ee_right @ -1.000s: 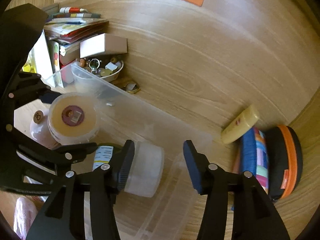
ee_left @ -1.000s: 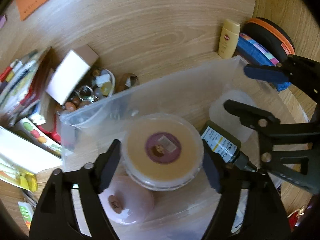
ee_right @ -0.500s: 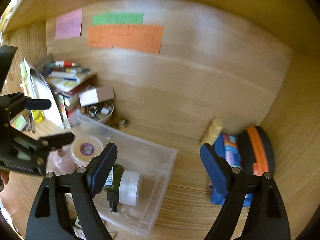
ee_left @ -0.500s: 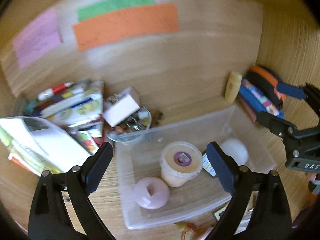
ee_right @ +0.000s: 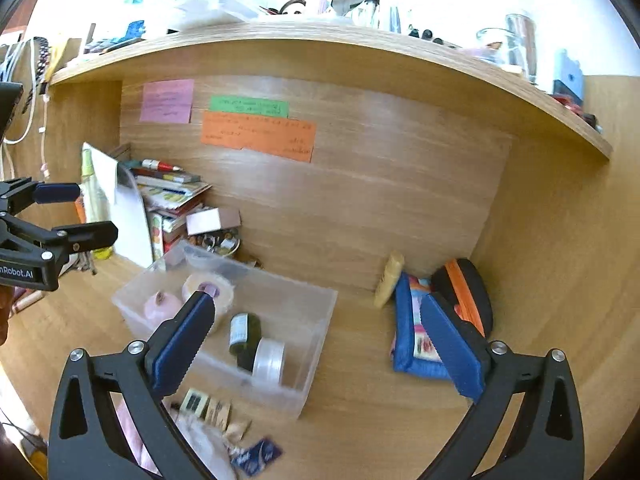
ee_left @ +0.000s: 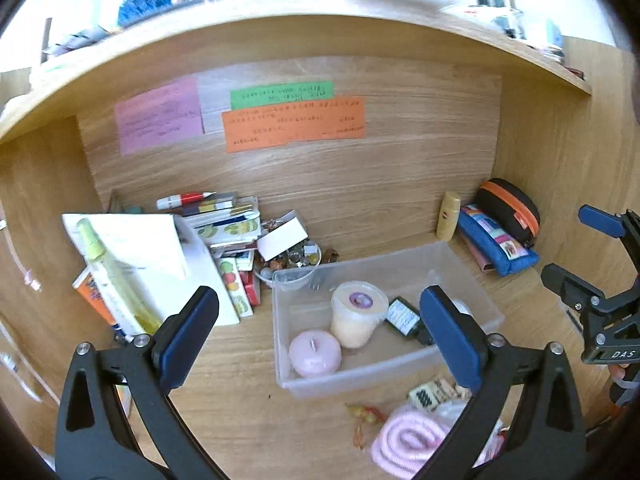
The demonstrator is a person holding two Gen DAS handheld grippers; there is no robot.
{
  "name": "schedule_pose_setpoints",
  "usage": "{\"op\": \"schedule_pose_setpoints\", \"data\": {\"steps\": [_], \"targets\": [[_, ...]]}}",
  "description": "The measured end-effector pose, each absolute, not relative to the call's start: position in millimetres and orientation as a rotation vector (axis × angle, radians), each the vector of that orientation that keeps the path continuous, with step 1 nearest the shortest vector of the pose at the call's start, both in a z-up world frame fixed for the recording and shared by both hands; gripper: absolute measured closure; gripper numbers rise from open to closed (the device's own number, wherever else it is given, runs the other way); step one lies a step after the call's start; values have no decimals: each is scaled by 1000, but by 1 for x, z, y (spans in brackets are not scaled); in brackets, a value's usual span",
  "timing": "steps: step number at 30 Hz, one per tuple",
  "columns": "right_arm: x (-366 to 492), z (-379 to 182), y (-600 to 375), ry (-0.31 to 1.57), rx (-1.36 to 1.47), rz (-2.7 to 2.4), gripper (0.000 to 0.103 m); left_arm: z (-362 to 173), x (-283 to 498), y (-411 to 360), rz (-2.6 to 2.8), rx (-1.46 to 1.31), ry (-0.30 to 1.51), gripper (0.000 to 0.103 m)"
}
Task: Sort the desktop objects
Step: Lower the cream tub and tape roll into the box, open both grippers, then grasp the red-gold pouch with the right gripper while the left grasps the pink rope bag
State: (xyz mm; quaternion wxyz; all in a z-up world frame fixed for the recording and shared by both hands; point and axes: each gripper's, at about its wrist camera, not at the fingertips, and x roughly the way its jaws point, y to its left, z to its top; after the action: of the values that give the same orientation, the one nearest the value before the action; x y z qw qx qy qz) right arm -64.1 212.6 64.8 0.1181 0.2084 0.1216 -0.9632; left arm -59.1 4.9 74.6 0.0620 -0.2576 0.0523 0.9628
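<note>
A clear plastic bin [ee_left: 472,280] [ee_right: 320,320] stands on the wooden desk. Inside it are a cream tub with a purple label [ee_left: 358,316] [ee_right: 212,290], a pink candle [ee_left: 314,352] [ee_right: 162,306], a dark green bottle [ee_left: 402,316] [ee_right: 244,332] and a translucent round jar [ee_right: 270,360]. My left gripper [ee_left: 319,296] [ee_right: 76,212] hangs above and in front of the bin, its jaws opening with nothing between them. My right gripper [ee_right: 317,302] [ee_left: 580,248] hovers over the bin's right end, jaws also opening and empty.
Books and a white sheet [ee_left: 160,256] pile up at the left beside a trinket bowl [ee_left: 292,260]. A yellow bottle [ee_left: 448,216], blue pencil case [ee_left: 496,244] and black-orange case [ee_left: 512,208] sit back right. Pink cord [ee_left: 408,440] and small packets [ee_right: 208,404] lie before the bin.
Both grippers pulled back and up from the bin and spread their jaws wide. The left one let go of the cream tub; the right one left the round jar.
</note>
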Motion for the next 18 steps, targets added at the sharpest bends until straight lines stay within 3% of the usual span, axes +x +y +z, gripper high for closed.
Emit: {"op": "schedule_pose_setpoints", "data": {"steps": [13,18], "targets": [[23,-39,231,345,846,-2466,3,19,1,15,2869,-834,131,1],[38,-86,247,476,1031,-2360,27,2,3,10,2866,-886,93,1]]}}
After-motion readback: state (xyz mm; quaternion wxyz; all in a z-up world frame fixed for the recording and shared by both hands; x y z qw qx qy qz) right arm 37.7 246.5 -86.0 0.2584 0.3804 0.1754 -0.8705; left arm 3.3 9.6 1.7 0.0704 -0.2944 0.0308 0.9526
